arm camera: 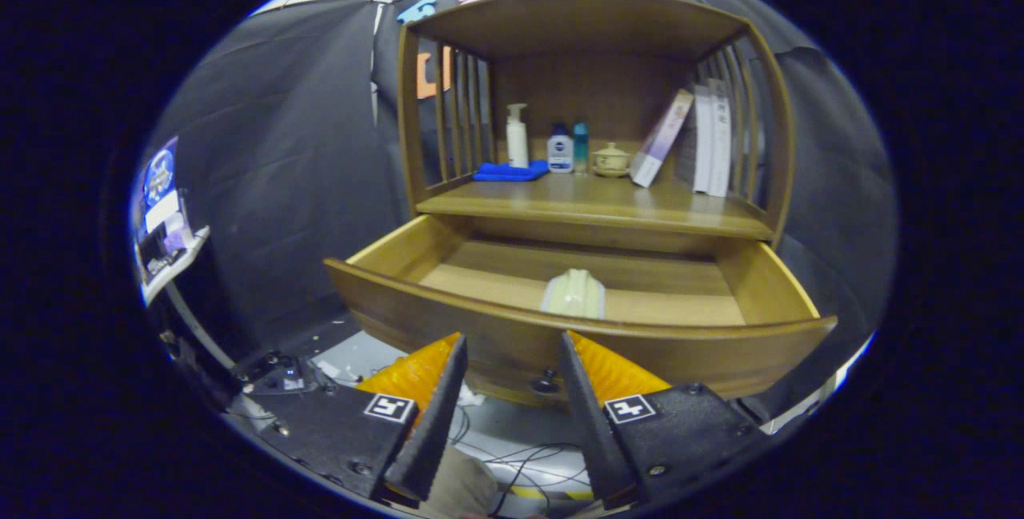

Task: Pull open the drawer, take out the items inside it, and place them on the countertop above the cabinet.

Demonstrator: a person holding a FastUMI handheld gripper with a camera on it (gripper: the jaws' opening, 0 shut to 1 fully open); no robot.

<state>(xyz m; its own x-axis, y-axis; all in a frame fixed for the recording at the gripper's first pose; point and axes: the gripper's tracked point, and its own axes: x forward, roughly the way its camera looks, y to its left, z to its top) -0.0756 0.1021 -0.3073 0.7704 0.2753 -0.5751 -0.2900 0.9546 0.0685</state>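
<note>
Hovering in front of the cabinet, the gripper (512,335) has its fingers spread apart with nothing between them but air and the drawer front. Fingertips sit just short of the front panel, either side of the small dark knob (546,381); not touching it as far as I can tell.

Drawer (448,307) is pulled well out from under the countertop (560,203). Inside it: one pale cream, ribbed item (574,295), sitting near the front wall, roughly centred, just beyond the fingertips and a bit toward the right finger. Front edge of the drawer hides its lower part, so I can't tell exactly what it is. Rest of the drawer floor that shows is bare wood.

On the countertop, toward the back under the shelf roof:
- blue folded cloth (510,172) at the left, by the slatted side
- white pump bottle (518,137) standing upright just behind the cloth
- small white bottle with a dark blue label (560,149), and a slim teal bottle (581,147) just beside it
- little lidded pot (611,159), pale, right of the bottles
- a book (661,137) leaning tilted against upright white books (712,137) at the right side

Below the drawer: cables (528,455) on a light floor.
</note>
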